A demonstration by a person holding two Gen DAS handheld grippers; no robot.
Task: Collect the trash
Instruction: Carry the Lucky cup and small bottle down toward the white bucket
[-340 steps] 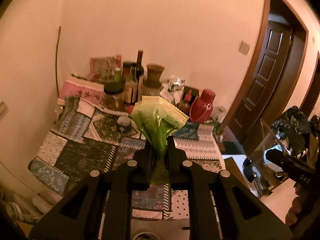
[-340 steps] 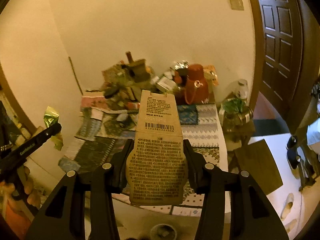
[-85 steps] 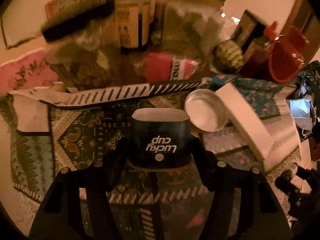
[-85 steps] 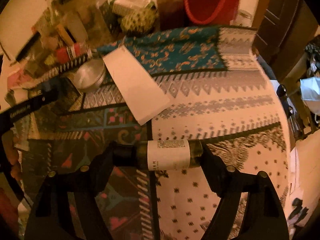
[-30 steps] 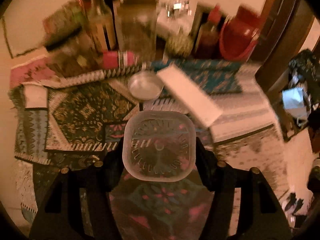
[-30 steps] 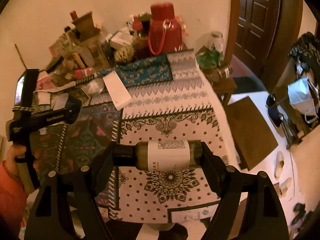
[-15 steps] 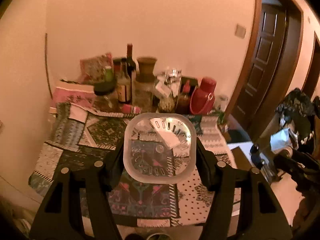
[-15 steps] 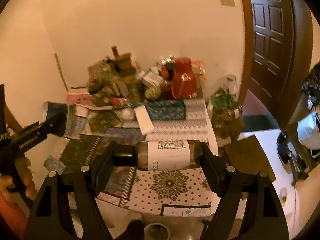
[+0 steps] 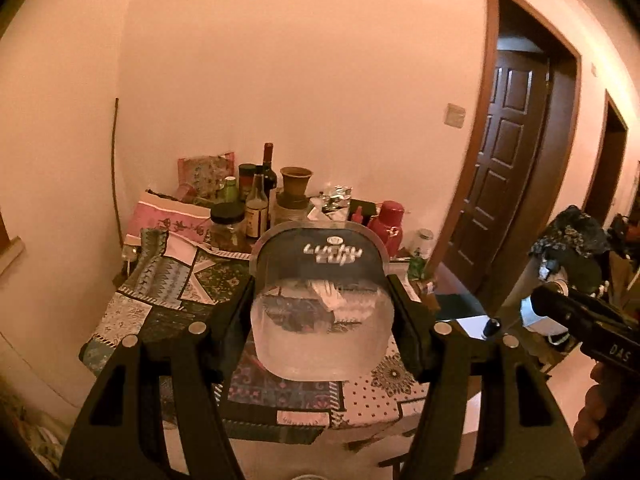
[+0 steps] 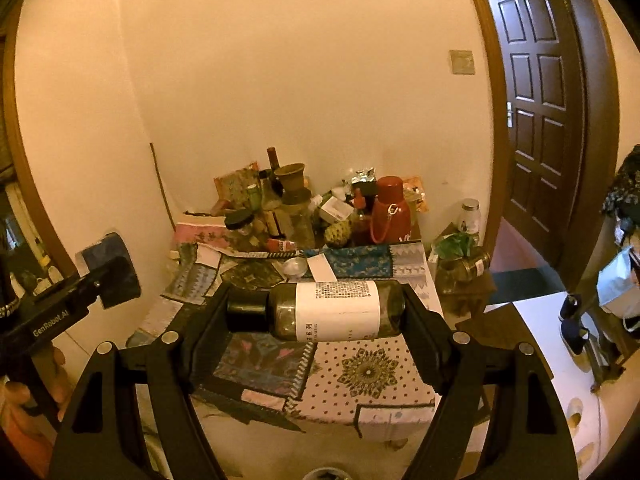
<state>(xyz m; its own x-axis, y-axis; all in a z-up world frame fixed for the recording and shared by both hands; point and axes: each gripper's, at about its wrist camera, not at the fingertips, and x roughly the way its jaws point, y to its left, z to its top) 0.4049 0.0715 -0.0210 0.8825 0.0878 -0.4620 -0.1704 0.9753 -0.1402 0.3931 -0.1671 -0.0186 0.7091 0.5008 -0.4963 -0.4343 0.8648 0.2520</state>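
Note:
My left gripper (image 9: 322, 312) is shut on a clear plastic cup (image 9: 322, 332) with a dark "Lucky cup" sleeve; its clear bottom end faces the camera. My right gripper (image 10: 320, 312) is shut on a small dark bottle (image 10: 336, 310) with a white label and a black cap, held sideways across the fingers with the cap to the left. Both grippers hang in the air in front of the table (image 9: 168, 280), well back from its near edge. In the right wrist view the left gripper (image 10: 108, 272) with its cup shows at the left edge.
The patchwork-cloth table (image 10: 372, 364) stands against the wall, with bottles, jars, a clay pot (image 9: 295, 184) and a red thermos (image 10: 390, 208) crowded at its back. A white box (image 10: 322, 266) and a metal tin (image 10: 295, 267) lie mid-table. A dark wooden door (image 10: 548, 120) is at the right.
Both grippers rose and drew back from the table with their loads, so the table looks smaller and lower. The cup tilted, so its dark sleeve shows now above the clear base.

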